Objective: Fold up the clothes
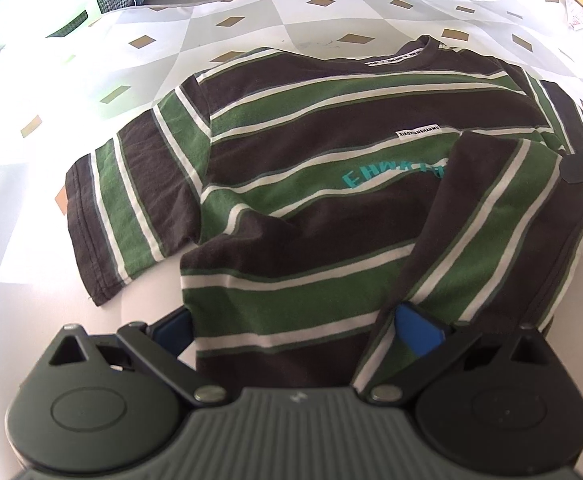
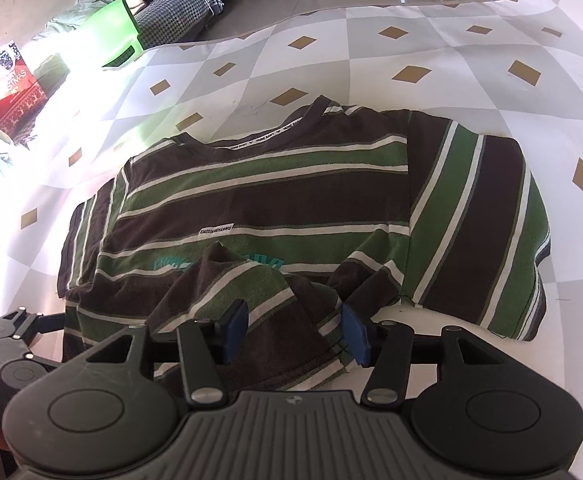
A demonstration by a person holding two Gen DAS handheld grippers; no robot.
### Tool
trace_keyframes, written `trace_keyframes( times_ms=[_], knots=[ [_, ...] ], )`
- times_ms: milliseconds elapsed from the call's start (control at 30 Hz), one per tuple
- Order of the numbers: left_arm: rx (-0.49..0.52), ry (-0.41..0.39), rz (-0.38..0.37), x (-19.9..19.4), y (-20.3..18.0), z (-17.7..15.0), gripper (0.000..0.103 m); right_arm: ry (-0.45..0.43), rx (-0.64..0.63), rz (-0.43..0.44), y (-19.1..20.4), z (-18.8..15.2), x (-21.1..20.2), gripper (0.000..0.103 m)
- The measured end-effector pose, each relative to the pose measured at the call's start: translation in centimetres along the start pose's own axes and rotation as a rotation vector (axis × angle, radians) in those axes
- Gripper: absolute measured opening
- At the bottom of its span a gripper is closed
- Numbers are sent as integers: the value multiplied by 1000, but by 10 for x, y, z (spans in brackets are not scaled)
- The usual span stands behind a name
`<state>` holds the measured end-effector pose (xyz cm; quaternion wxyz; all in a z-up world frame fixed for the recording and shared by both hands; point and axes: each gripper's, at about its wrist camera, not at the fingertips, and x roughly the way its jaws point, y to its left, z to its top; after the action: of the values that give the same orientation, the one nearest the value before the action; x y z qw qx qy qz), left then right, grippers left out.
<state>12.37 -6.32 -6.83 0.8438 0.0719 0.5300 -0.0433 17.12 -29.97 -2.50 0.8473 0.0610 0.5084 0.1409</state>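
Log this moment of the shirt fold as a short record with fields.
garment: striped T-shirt, brown, green and white, neck away from the cameras
surface: checked tablecloth with tan diamonds
fold state: hem corner turned up over the teal lettering; one sleeve lying flat out to the side
left gripper: jaws wide, hem fabric between them
right gripper: jaws apart, fabric fold between the pads, not pinched
background: green bin, tiled floor

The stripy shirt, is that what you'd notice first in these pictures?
Yes: the brown, green and white striped T-shirt fills the middle of the checked tablecloth. Its bottom edge is flipped up over the turquoise letters. Both grippers sit at that near edge, the right gripper open with cloth between its blue pads.
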Motion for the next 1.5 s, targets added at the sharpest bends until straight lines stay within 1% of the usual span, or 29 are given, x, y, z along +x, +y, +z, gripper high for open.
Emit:
trace_keyframes(
  times_ms=[67, 167, 233, 400, 433, 467, 500, 567, 600, 633, 733, 967, 1200, 1300, 1400, 1500],
  knots=[
    [12, -17, 41, 1, 1, 3, 103, -7, -18, -14, 3, -1, 1, 52],
    [-5, -22, 64, 2, 4, 5, 103, 11, -15, 3, 6, -4, 6, 52],
    [-31, -17, 56, 2, 5, 3, 103, 26, -23, 9, 10, -6, 9, 52],
    [-69, -15, -14, -6, 2, -4, 103, 25, -82, -3, 20, -13, 9, 52],
    [-70, -18, -21, -9, 1, -4, 103, 27, -83, -6, 21, -13, 9, 50],
    [-70, -20, -28, -11, 0, -5, 103, 33, -84, -8, 21, -13, 9, 44],
    [-71, -23, -29, -13, -1, -5, 103, 37, -88, -10, 22, -14, 9, 41],
    [-79, -27, -34, -16, 0, -6, 103, 40, -98, -13, 24, -15, 7, 30],
    [-86, -26, -38, -17, 1, -7, 103, 42, -101, -11, 24, -16, 6, 26],
    [-94, -22, -42, -18, 3, -8, 103, 45, -102, -8, 24, -17, 5, 19],
    [-128, -15, -52, -20, 8, -13, 103, 41, -114, -5, 26, -22, 0, 12],
    [-188, -32, -77, -36, 22, -29, 103, 10, -141, 9, 32, -31, -26, 10],
    [-159, -86, -67, -59, 23, -47, 103, -28, -162, 16, 37, -47, -61, 10],
    [-173, -111, -71, -68, 23, -57, 103, -53, -185, 19, 40, -55, -79, 10],
    [-193, -106, -90, -72, 23, -69, 103, -66, -199, 14, 39, -64, -93, 10],
    [-202, -97, -92, -74, 20, -81, 103, -62, -194, 2, 35, -76, -101, 10]
  ],
)
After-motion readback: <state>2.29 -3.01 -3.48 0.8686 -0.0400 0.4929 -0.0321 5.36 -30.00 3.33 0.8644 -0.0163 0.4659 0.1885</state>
